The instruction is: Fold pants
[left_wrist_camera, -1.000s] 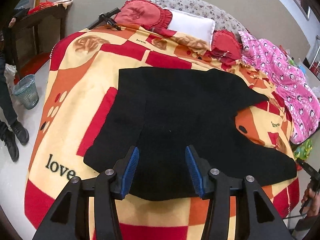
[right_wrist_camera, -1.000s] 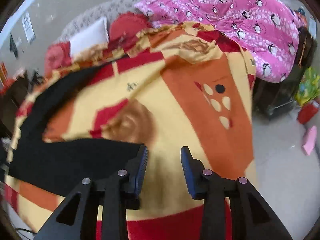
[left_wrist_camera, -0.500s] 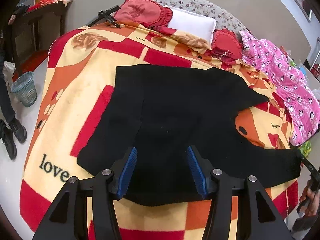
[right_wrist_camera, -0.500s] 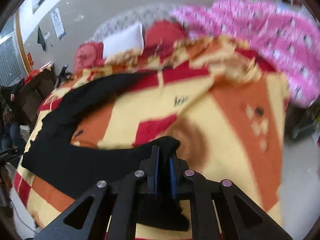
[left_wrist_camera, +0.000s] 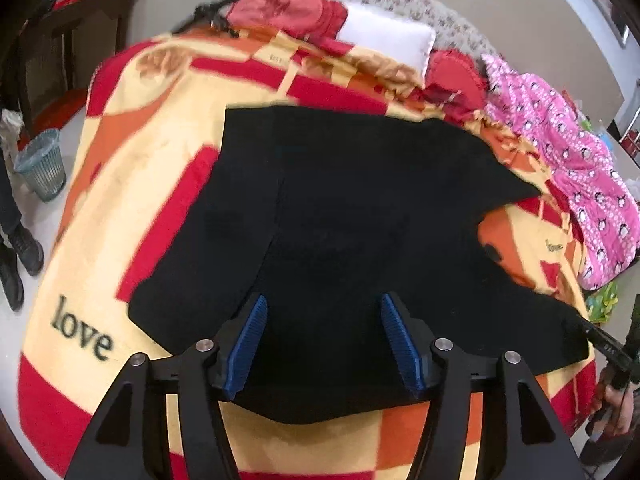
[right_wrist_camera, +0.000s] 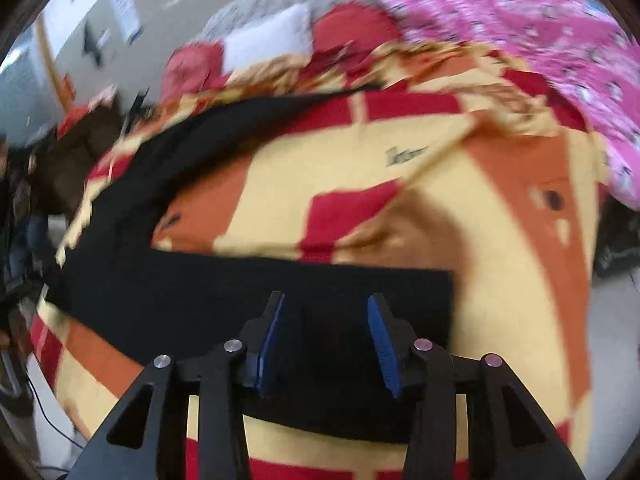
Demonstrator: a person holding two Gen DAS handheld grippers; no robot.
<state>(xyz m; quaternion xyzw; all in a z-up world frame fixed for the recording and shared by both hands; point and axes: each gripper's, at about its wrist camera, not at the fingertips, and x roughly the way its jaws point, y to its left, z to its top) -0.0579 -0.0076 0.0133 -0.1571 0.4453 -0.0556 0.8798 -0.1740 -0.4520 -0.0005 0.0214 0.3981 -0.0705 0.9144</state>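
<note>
The left gripper (left_wrist_camera: pixel 322 338) hangs over the near edge of the bed, its blue fingers (left_wrist_camera: pixel 249 340) standing wide apart after just opening further; the black pants (left_wrist_camera: pixel 344 216) lie flat beneath the gap, and neither finger presses on the cloth. The right gripper (right_wrist_camera: pixel 326 340) hovers over one trouser leg near the bed's near right corner; its fingers (right_wrist_camera: pixel 382 344) have just parted again to a moderate gap, the leg's end lying under them and not pinched. That view is blurred.

The pants are spread on a blanket (left_wrist_camera: pixel 120 184) of red, orange and cream blocks with the word "love" printed near the near left corner. Their broad part lies across the middle of the bed, one leg running along the near edge toward the right corner, the other angled toward the right side. In the left wrist view a hand (left_wrist_camera: pixel 616 404) holding the other gripper shows at the right border.

Farther back, at the head of the bed, lie red cushions (left_wrist_camera: pixel 288 8) and a white pillow (left_wrist_camera: pixel 390 38). A pink quilt (left_wrist_camera: pixel 576 152) with small penguin figures is heaped along the far right side.

On the floor left of the bed stands a mesh waste basket (left_wrist_camera: pixel 40 164) with a pale liner; its contents cannot be made out. Dark shoes (left_wrist_camera: pixel 24 252) of a standing person are beside it.
</note>
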